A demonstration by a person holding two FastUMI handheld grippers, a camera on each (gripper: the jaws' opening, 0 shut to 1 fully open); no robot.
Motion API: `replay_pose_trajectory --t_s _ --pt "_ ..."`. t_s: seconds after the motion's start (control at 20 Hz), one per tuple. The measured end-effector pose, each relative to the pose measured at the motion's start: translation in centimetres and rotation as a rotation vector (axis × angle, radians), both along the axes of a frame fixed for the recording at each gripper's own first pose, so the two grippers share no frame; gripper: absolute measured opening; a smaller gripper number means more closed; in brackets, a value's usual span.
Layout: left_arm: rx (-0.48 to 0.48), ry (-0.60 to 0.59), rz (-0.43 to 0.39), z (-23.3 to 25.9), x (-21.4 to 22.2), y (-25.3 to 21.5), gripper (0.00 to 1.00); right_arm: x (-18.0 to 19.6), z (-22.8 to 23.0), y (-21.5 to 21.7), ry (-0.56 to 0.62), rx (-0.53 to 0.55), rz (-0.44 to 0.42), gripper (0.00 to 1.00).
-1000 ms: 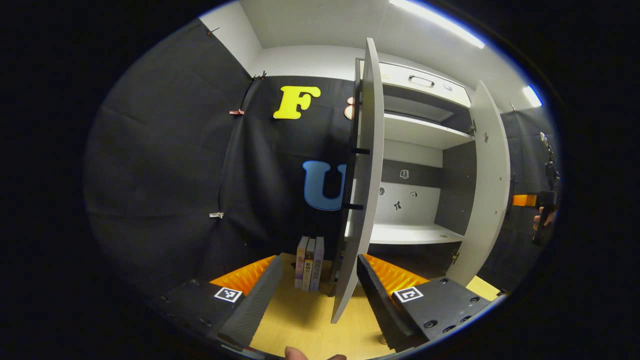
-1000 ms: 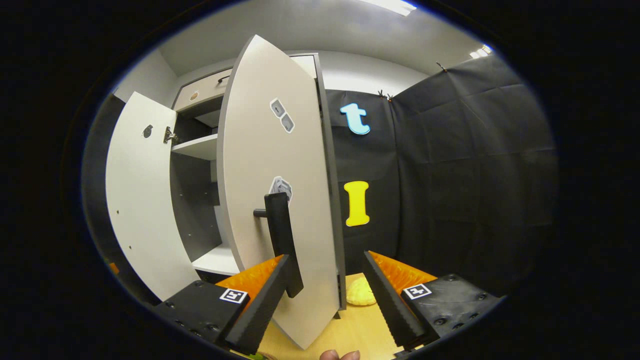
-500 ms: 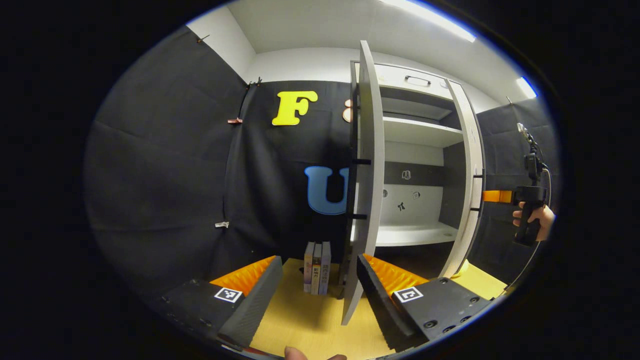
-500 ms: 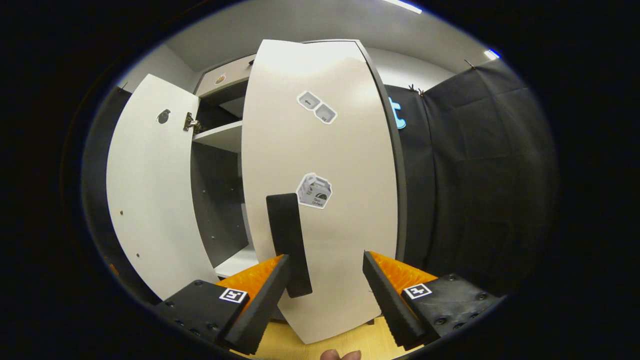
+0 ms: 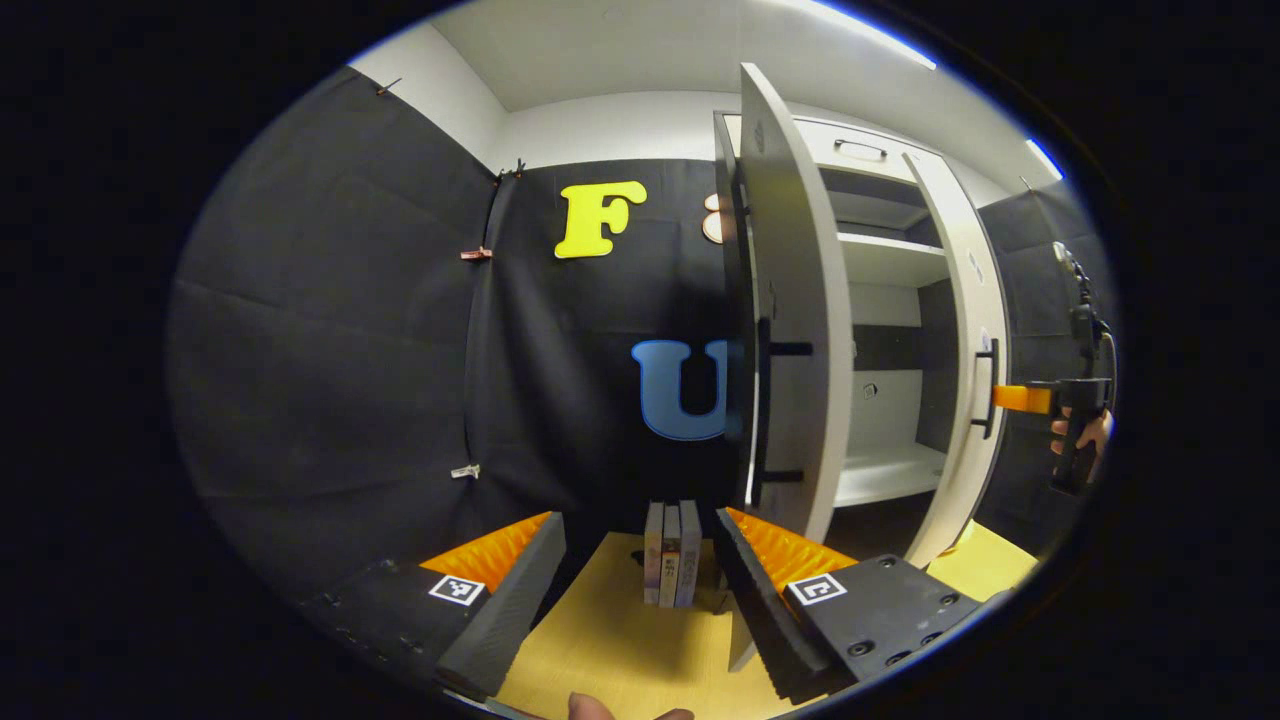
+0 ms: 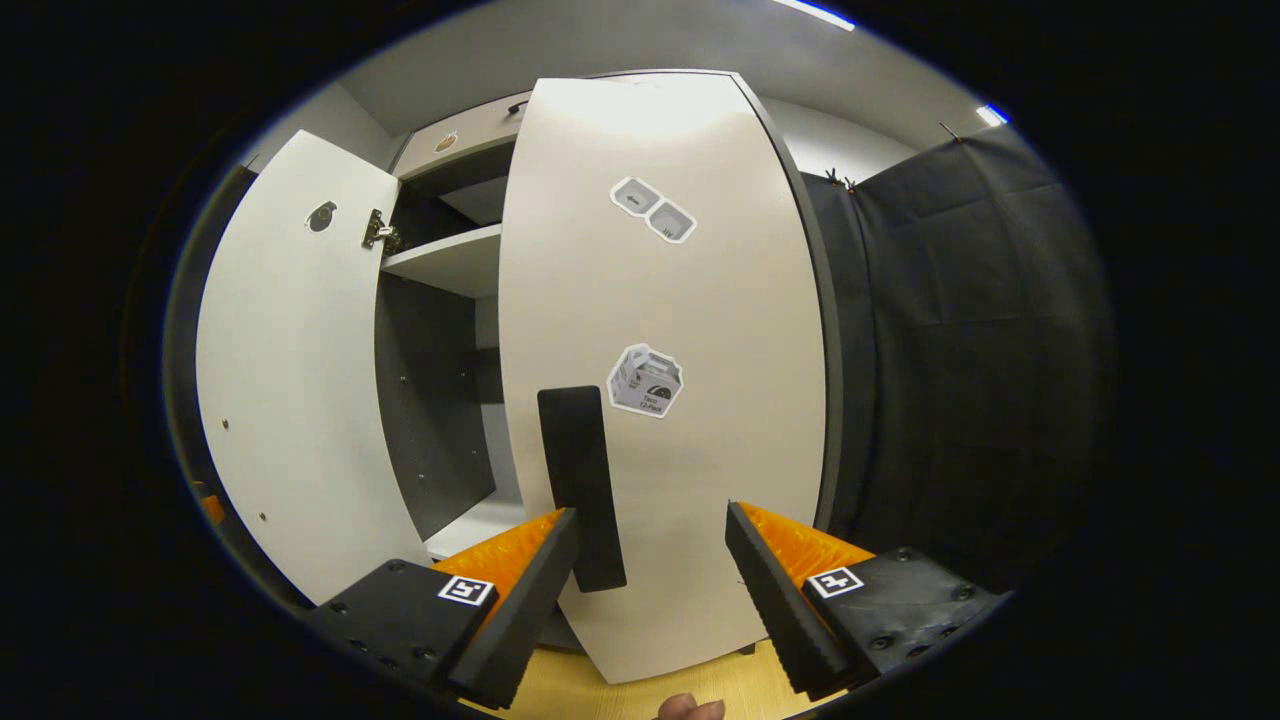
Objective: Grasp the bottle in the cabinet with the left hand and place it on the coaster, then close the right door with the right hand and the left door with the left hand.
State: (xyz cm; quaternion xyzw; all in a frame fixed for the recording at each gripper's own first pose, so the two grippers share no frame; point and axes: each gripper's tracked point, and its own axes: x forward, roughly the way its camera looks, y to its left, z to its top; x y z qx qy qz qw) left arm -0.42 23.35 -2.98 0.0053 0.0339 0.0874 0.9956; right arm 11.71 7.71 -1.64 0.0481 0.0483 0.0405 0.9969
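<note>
Both tools wide, holding nothing. Right tool (image 6: 648, 575) facing rigid pale-grey right cabinet door (image 6: 700, 300): light, hinged; best pushed beside black bar handle (image 6: 580, 480).

Light wooden tabletop (image 5: 610, 640) is carrying three upright books (image 5: 671, 553) at 12 o'clock from the frame's bottom centre, and the cabinet (image 5: 880, 300) is standing at 2 o'clock, its lower shelf (image 5: 885, 475) lying bare.

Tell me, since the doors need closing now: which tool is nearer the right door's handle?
Right. The right tool sits at the right door's handle, open. The left tool is off by the left door.
</note>
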Motion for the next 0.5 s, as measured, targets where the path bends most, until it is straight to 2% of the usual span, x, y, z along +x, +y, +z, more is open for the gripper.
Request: replay_pose_trajectory --t_s 0.15,0.25,0.3,0.35,0.5 --pt "0.04 -0.02 -0.014 1.1 3.9 -0.1 0.97 -2.2 0.8 -2.2 -0.027 -0.042 -0.015 0.98" --pt "0.047 -0.017 -0.056 0.8 5.3 -1.9 0.94 -3.2 1.3 -3.4 -0.038 -0.077 -0.025 0.98" --pt "0.056 -0.029 -0.057 0.9 5.5 -2.3 0.95 -3.6 1.4 -4.0 -0.037 -0.09 -0.031 0.98" --pt "0.063 -0.045 -0.075 1.3 5.1 -2.6 0.89 -4.0 1.5 -4.5 -0.035 -0.1 -0.037 0.97" --pt "0.006 -0.033 -0.145 0.6 5.1 -4.9 0.88 -4.6 1.7 -5.9 -0.037 -0.113 -0.058 0.97"
